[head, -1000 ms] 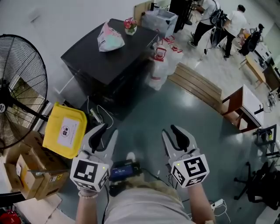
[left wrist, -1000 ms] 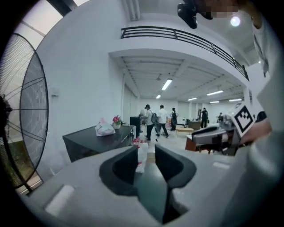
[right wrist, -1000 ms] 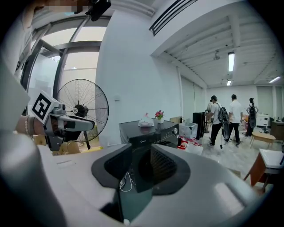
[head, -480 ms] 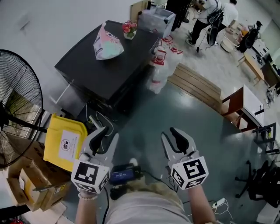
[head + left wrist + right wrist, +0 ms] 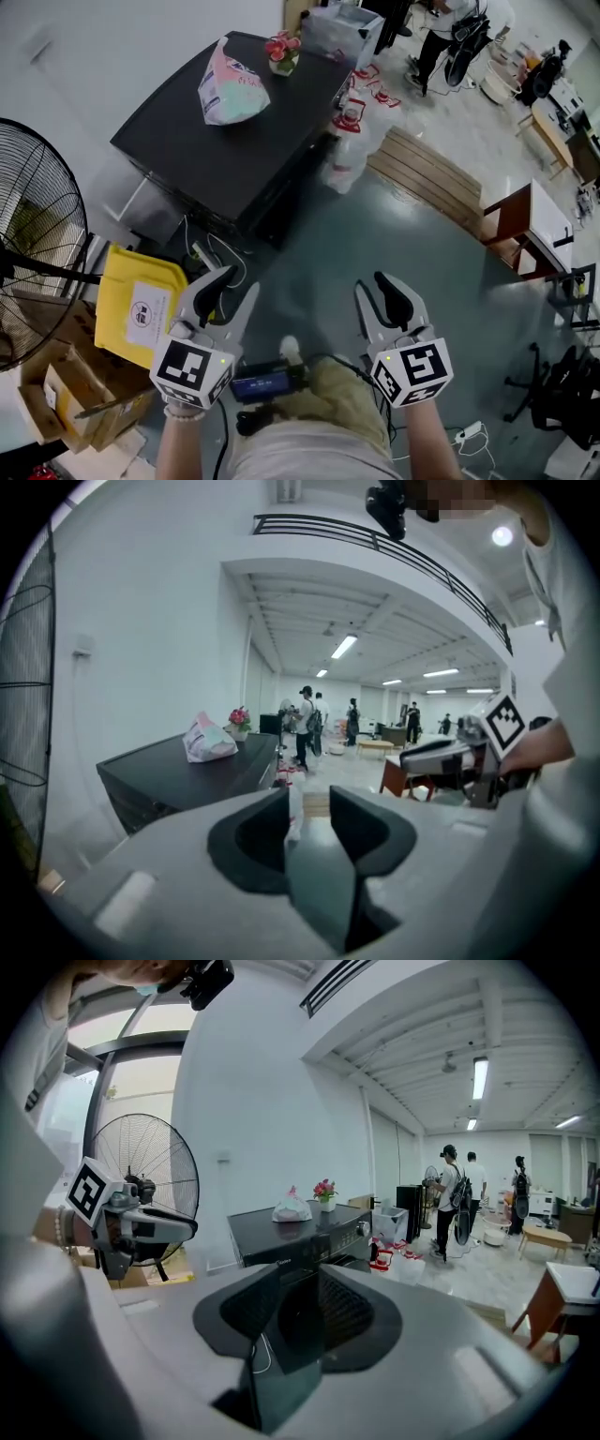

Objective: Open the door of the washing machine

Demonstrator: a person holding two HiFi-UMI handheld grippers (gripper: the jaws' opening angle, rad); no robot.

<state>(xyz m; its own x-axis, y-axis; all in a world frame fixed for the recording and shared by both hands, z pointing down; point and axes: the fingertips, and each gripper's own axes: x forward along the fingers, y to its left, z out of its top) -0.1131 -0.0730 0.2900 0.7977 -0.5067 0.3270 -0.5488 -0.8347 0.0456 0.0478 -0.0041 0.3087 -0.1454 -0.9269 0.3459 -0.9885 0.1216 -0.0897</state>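
Observation:
The black washing machine [image 5: 234,127] stands ahead of me, with a pink bag [image 5: 230,80] and a pot of flowers [image 5: 284,52] on its top. Its control panel with a knob [image 5: 361,1227] shows in the right gripper view; the door below it is mostly hidden behind the jaws. My left gripper [image 5: 234,286] hangs well short of the machine, its jaws opening with nothing between them. Beside it, my right gripper [image 5: 375,291] is open and empty, level with the left and also apart from the machine. The machine's top [image 5: 187,766] appears at the left in the left gripper view.
A large fan [image 5: 37,234], a yellow box [image 5: 141,300] and cardboard boxes [image 5: 66,394] crowd the left. Cables and a power strip [image 5: 211,253] lie by the machine. White plastic bags [image 5: 352,141], wooden planks [image 5: 436,178] and a small table [image 5: 530,225] are to the right. People [image 5: 459,28] stand far back.
Both grippers have moved forward toward the washing machine, which now sits lower and nearer in the head view. The left jaws have spread a little wider.

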